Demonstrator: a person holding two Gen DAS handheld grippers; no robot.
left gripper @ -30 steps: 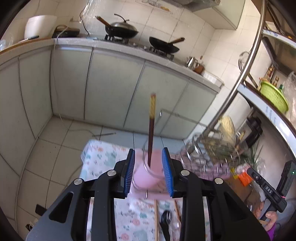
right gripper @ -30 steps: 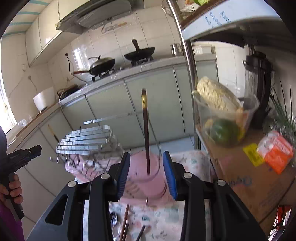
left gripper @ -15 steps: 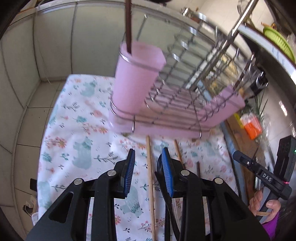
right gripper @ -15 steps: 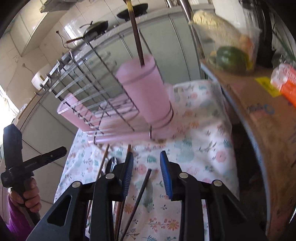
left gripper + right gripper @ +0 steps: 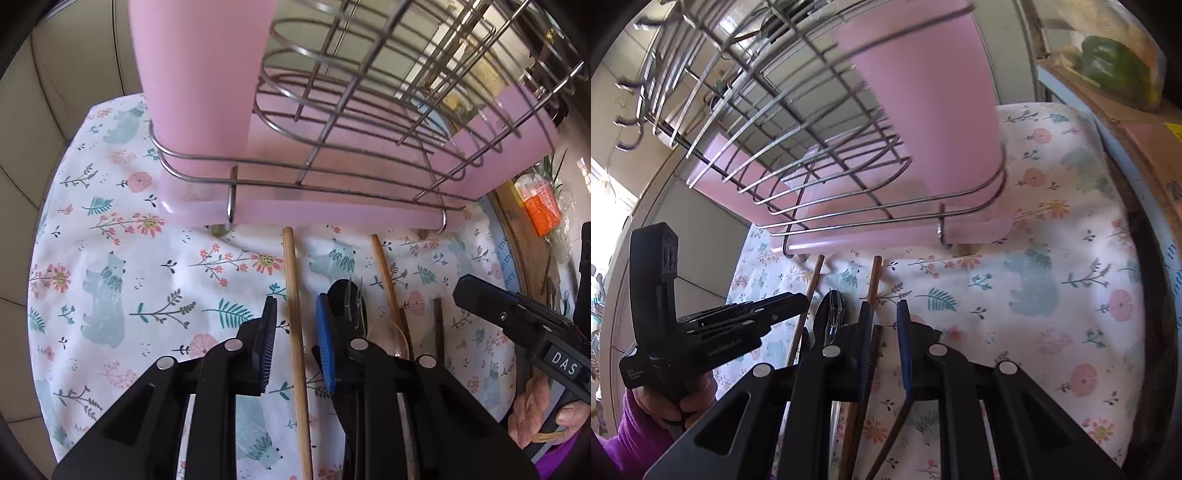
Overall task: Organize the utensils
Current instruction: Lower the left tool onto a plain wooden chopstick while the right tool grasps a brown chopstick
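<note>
So both grippers were down over the floral cloth (image 5: 110, 280), right in front of the pink dish rack (image 5: 332, 218). The left gripper (image 5: 295, 328) had its jaws a little apart and closing, with a light wooden chopstick (image 5: 293, 295) lying between the pads, not pinched yet. The right gripper (image 5: 882, 332) was narrower, also closing, a dark chopstick (image 5: 871, 354) against its left pad; can't tell if it was actually gripped. A black spoon (image 5: 351, 299) and more chopsticks (image 5: 384, 273) lay just beside, near the rack's front edge
</note>
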